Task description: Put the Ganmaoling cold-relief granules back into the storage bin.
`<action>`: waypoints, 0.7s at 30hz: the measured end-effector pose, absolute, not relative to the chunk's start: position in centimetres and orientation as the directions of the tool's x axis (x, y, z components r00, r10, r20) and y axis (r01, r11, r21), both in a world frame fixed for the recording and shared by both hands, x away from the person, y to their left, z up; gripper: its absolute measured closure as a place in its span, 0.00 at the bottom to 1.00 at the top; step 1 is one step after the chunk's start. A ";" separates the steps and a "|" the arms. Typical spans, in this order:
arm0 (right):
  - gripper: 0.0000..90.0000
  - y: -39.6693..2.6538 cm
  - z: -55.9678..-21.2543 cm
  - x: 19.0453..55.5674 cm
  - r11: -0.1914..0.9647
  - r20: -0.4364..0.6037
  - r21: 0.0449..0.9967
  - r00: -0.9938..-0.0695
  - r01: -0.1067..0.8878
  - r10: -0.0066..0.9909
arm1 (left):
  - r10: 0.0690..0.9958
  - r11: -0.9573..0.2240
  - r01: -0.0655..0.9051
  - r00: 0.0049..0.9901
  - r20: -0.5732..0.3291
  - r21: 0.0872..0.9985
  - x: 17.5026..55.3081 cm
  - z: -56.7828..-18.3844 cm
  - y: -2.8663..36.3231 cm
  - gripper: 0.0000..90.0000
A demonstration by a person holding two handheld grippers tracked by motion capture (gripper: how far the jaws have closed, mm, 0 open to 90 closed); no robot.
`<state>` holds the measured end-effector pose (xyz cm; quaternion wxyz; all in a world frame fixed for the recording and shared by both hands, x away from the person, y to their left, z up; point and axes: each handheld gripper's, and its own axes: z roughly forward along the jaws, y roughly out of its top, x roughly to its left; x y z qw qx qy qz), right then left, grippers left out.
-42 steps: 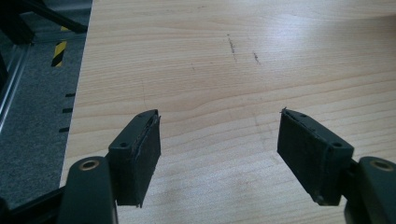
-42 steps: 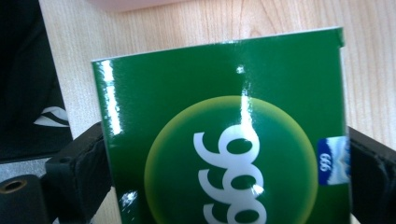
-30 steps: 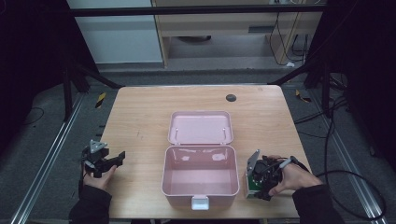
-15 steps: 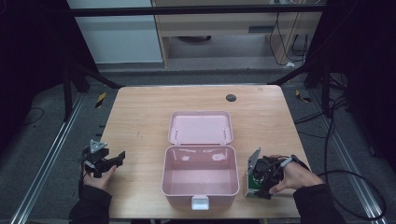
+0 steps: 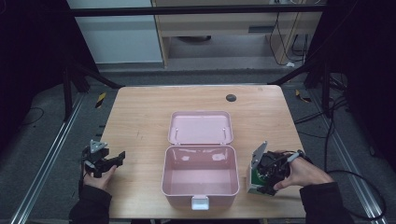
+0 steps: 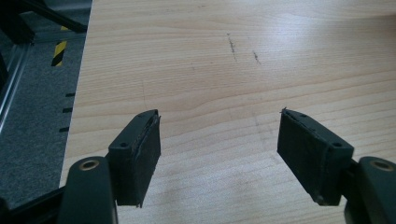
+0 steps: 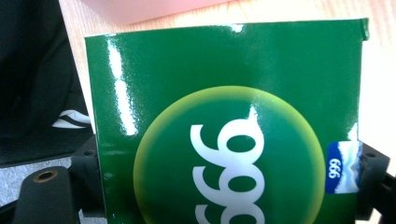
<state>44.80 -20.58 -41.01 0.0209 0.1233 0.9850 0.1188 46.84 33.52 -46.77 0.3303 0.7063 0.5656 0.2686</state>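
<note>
On the wooden table [image 5: 140,116], near its front edge, sits an open pink box [image 5: 200,182] with its lid [image 5: 201,127] folded back flat toward the far side; the interior appears bare, and a white latch [image 5: 200,202] hangs at the middle of its front wall. Just to the right of the pink box, a small green carton [image 5: 252,179] is clamped between the jaws of the right gripper [image 5: 266,173], which the person's right hand [image 5: 303,171] holds low over the tabletop. The right gripper view shows the same green carton [image 7: 224,140] close up: glossy face, a pale green disc bearing white numerals reading "999" when turned, and a small blue label at one edge. Both black jaws press against the carton's opposite sides, and a strip of the pink box [image 7: 154,9] shows beyond its top edge.

At the table's left edge, well apart from the box, the left hand [image 5: 98,179] holds the left gripper [image 5: 105,161]. In the left gripper view its jaws stand wide apart with bare wood grain [image 6: 210,70] between them, gripping nothing. A dark round mark [image 5: 230,97] lies on the far part of the table. Grey carpet [image 5: 37,154] and metal rails [image 5: 42,172] flank the table; a cabinet [image 5: 219,28] stands behind.
</note>
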 end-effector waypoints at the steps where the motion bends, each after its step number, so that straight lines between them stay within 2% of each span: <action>1: 0.17 -20.6 -40.7 44.8 0.940 -0.010 0.237 -0.967 0.245 0.254 | 0.976 -0.142 0.621 0.216 0.005 0.771 46.8 -46.8 33.5 0.32; 11: 0.17 -20.8 -38.3 44.9 0.927 -0.019 0.263 -0.959 0.267 0.281 | 0.976 -0.142 0.623 0.216 0.005 0.770 46.9 -46.8 33.5 0.32; 21: 0.17 -20.8 -35.9 45.0 0.931 -0.055 0.272 -0.962 0.244 0.268 | 0.976 -0.142 0.624 0.216 0.005 0.769 46.9 -46.8 33.5 0.33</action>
